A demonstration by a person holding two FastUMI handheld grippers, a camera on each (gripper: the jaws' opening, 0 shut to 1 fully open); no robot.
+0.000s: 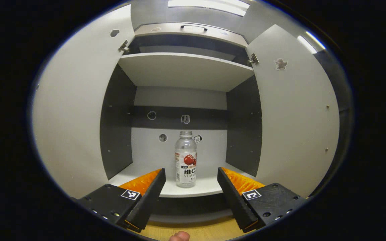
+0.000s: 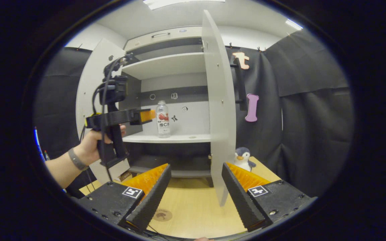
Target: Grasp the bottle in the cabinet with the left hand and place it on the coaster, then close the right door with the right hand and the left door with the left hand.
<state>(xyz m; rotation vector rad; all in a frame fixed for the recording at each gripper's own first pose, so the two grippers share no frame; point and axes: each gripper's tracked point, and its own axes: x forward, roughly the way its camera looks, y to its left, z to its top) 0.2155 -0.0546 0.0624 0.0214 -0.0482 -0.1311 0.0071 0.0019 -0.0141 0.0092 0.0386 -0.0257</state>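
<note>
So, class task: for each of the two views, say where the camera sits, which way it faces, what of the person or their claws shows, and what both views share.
Left gripper view: rides the left claw, facing straight into the open cabinet at the bottle; its own fingers show, spread.
Right gripper view: rides the right claw, farther back and to the side, above the table with the coaster; it shows its own fingers plus the person's hand holding the left claw.
Shared: bottle, shelf, both open doors.
</note>
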